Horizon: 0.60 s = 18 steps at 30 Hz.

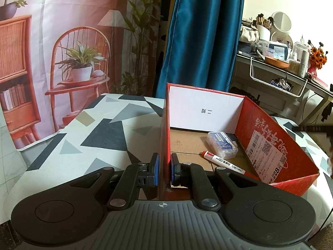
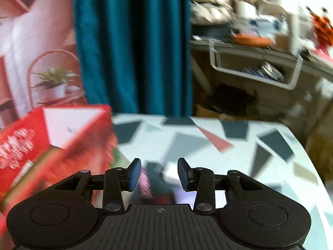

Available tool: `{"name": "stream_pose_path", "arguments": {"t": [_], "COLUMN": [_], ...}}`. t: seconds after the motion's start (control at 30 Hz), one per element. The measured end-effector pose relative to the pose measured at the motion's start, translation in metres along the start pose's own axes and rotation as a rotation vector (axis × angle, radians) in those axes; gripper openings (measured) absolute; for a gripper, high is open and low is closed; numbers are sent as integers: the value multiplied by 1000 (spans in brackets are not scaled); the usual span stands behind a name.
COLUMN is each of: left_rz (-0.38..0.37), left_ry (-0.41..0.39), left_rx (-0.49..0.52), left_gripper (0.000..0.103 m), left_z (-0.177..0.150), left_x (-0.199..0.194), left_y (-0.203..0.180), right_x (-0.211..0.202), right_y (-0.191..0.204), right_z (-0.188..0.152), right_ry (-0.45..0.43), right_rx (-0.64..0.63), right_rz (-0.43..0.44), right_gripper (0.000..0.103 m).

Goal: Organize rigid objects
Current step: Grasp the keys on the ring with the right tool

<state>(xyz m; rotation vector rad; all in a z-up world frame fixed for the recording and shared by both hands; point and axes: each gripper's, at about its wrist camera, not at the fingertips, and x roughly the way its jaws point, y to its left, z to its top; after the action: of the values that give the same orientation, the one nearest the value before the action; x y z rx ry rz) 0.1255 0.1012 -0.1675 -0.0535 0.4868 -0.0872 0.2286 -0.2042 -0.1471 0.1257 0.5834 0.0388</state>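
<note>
Clamping the near left wall of the red box, the left gripper is sitting at the lower centre of the left wrist view, one blue pad outside the wall and one inside. The box is resting on the patterned desk, filling the centre and right of that frame, its top open and its white inner end wall facing the camera. Lying on its cardboard floor are a clear plastic case with a blue label and, just in front of it, a white marker with a red cap, slanting toward the right wall.

In the right wrist view, which is smeared by motion, the right gripper is hanging released at the lower centre, jaws spread apart over the desk. Blurred items, pink, dark and white, are showing between the jaws; what they are cannot be told. The red box is occupying the left of that frame.
</note>
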Motion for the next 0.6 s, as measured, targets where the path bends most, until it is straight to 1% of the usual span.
{"name": "stream_pose_path", "arguments": {"t": [0.13, 0.27, 0.37, 0.5, 0.6], "left_rz": [0, 0, 0, 0, 0], "left_ry": [0, 0, 0, -1, -1], "left_rx": [0, 0, 0, 1, 0], "left_gripper": [12, 12, 12, 12, 12], "left_z": [0, 0, 0, 0, 0], "left_x": [0, 0, 0, 0, 0], "left_y": [0, 0, 0, 0, 0], "right_x": [3, 8, 13, 20, 22], "right_y": [-11, -1, 8, 12, 11], "right_z": [-33, -57, -67, -75, -72], "right_ry": [52, 101, 126, 158, 153], "right_rx": [12, -40, -70, -74, -58], "right_rz": [-39, -51, -54, -74, -81], "right_gripper": [35, 35, 35, 35, 35]}}
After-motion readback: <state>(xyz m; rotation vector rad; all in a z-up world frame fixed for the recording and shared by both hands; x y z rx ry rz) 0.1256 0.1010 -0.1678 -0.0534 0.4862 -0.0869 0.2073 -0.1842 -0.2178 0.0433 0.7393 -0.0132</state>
